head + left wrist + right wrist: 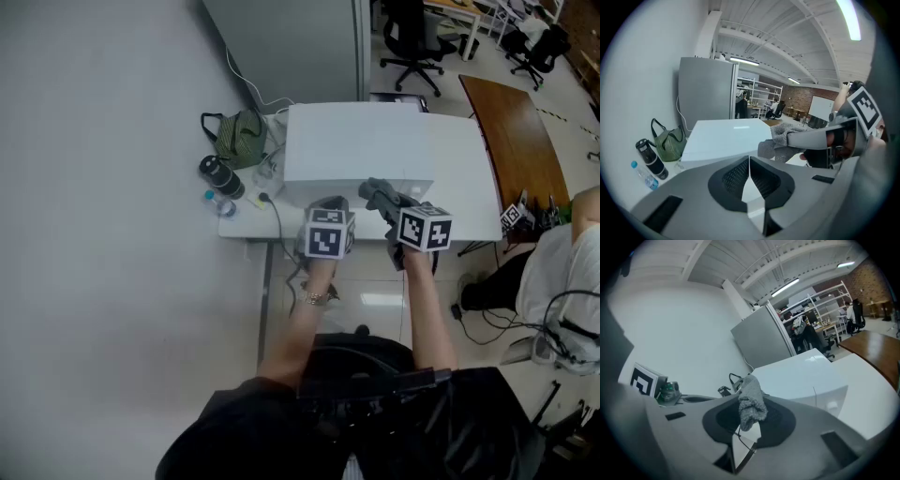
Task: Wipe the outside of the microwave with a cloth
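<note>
The white microwave [361, 150] stands on a white table [464, 202] against the wall; it also shows in the left gripper view [724, 136] and the right gripper view [801, 373]. My right gripper [384, 204] [747, 420] is shut on a grey cloth [751, 401], which hangs bunched from its jaws. That cloth [378, 194] [780, 133] is held at the microwave's front top edge. To the left of it, my left gripper [328, 204] [749, 171] is shut with nothing in it, near the microwave's front.
Left of the microwave are a green bag [241, 138], a dark flask [221, 177] and a small water bottle [218, 203]. A grey cabinet [291, 47] stands behind. A brown table [516, 141] and a seated person [562, 272] are at the right.
</note>
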The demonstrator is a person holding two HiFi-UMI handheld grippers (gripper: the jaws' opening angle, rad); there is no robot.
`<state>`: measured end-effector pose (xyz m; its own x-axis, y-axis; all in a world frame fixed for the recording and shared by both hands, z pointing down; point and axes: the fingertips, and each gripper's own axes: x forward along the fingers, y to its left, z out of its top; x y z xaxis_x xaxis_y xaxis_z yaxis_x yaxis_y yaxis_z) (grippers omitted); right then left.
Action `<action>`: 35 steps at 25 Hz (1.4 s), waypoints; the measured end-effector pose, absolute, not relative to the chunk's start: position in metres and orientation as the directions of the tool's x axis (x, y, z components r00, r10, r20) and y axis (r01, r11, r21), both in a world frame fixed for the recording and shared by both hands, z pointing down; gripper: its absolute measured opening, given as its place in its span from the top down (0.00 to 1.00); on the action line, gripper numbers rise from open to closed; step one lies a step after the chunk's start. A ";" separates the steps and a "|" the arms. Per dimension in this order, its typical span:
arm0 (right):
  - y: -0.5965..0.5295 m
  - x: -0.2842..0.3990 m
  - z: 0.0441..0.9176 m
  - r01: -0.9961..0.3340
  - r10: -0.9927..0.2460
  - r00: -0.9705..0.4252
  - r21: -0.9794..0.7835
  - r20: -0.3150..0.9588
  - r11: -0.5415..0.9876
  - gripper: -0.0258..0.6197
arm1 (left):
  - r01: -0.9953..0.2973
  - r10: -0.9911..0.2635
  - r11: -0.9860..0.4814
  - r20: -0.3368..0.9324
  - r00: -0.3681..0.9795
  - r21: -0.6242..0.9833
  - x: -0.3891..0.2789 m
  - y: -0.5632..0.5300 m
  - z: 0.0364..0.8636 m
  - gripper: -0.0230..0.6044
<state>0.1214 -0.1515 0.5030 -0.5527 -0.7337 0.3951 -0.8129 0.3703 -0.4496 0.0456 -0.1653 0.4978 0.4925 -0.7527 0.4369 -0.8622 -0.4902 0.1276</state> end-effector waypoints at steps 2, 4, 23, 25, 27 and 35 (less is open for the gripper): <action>-0.185 0.112 0.500 -0.822 -0.742 -0.539 -0.440 0.399 0.361 0.87 | -0.869 -0.761 -0.481 0.435 0.481 0.119 0.022 -0.191 0.491 0.95; -0.221 0.097 0.496 -0.829 -0.745 -0.532 -0.425 0.401 0.363 0.87 | -0.875 -0.768 -0.471 0.435 0.470 0.113 -0.003 -0.216 0.485 0.95; -0.470 -0.035 0.619 -0.835 -0.392 -0.432 -0.196 0.812 0.515 0.87 | -0.961 -0.869 -0.233 0.413 0.273 0.147 -0.150 -0.310 0.468 0.95; -0.472 -0.020 0.619 -0.825 -0.372 -0.397 -0.148 0.839 0.545 0.87 | -0.960 -0.866 -0.238 0.415 0.278 0.147 -0.148 -0.320 0.468 0.95; -0.473 0.006 0.618 -0.825 -0.365 -0.368 -0.119 0.855 0.553 0.87 | -0.955 -0.861 -0.252 0.415 0.295 0.156 -0.139 -0.330 0.469 0.95; -0.465 0.214 0.616 -0.943 -0.450 -0.207 -0.055 0.869 0.328 0.87 | -0.904 -0.821 -0.378 0.378 0.428 0.202 -0.073 -0.359 0.464 0.95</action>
<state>0.2138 -0.4649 0.6157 -0.2072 -0.4498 0.8687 -0.9430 0.3281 -0.0551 -0.0733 -0.3588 0.4639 0.4278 -0.8212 0.3778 -0.9036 -0.3780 0.2017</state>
